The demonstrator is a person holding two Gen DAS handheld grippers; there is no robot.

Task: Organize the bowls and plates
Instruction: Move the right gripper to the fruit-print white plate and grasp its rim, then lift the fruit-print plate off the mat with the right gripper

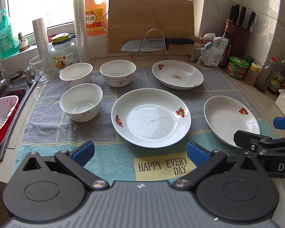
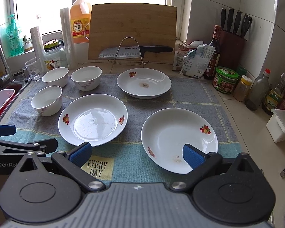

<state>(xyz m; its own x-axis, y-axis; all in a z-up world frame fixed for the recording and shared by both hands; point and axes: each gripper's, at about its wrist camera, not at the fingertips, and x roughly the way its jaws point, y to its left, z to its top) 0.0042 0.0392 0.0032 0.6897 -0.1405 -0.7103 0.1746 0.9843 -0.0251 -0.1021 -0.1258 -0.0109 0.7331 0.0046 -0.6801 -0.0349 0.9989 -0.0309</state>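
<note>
Three white plates with fruit prints lie on a grey-blue towel (image 1: pixel 104 157): a middle plate (image 1: pixel 151 117) (image 2: pixel 93 119), a far plate (image 1: pixel 177 74) (image 2: pixel 144 82) and a right plate (image 1: pixel 230 121) (image 2: pixel 178 139). Three white bowls stand at the left: front bowl (image 1: pixel 81 102) (image 2: pixel 46 100), back-left bowl (image 1: pixel 76 73) (image 2: pixel 55 76), back-right bowl (image 1: pixel 117 73) (image 2: pixel 86 77). My left gripper (image 1: pixel 140 153) is open and empty, just before the middle plate. My right gripper (image 2: pixel 136 154) is open and empty, its right finger over the right plate's near rim.
A sink (image 1: pixel 1 114) with a red-and-white basket is at the left. A glass mug (image 1: pixel 39 72), a jar, a cutting board (image 1: pixel 151 22) and a knife on a rack stand behind. Bottles, jars and a white box (image 2: pixel 281 126) line the right side.
</note>
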